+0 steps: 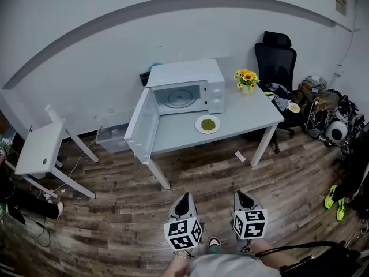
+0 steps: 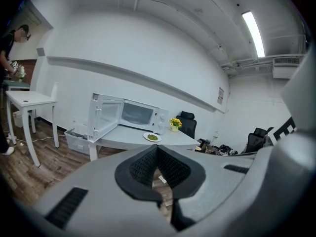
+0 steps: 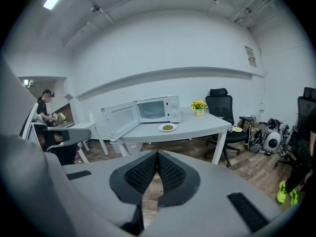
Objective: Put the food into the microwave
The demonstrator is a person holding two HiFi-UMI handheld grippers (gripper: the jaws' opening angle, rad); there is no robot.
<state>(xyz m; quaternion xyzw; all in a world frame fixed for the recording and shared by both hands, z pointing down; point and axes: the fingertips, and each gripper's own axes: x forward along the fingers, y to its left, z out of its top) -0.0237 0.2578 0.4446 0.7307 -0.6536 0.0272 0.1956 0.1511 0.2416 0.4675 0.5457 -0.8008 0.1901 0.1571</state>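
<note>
A white plate of green food (image 1: 207, 124) (image 2: 152, 138) (image 3: 167, 128) lies on the grey table (image 1: 248, 120), just in front of the white microwave (image 1: 190, 88) (image 2: 140, 115) (image 3: 158, 108). The microwave's door (image 1: 141, 126) hangs wide open to the left and its cavity holds only the glass turntable. My left gripper (image 1: 184, 202) (image 2: 157, 149) and right gripper (image 1: 241, 198) (image 3: 157, 154) are both shut and hold nothing. They hover low over the wooden floor, well short of the table.
A pot of yellow flowers (image 1: 247, 79) stands at the table's right back. A black office chair (image 1: 277, 59) and cluttered gear (image 1: 331, 120) sit to the right. A small white side table (image 1: 40, 149) is on the left, a plastic bin (image 1: 112, 137) under the main table.
</note>
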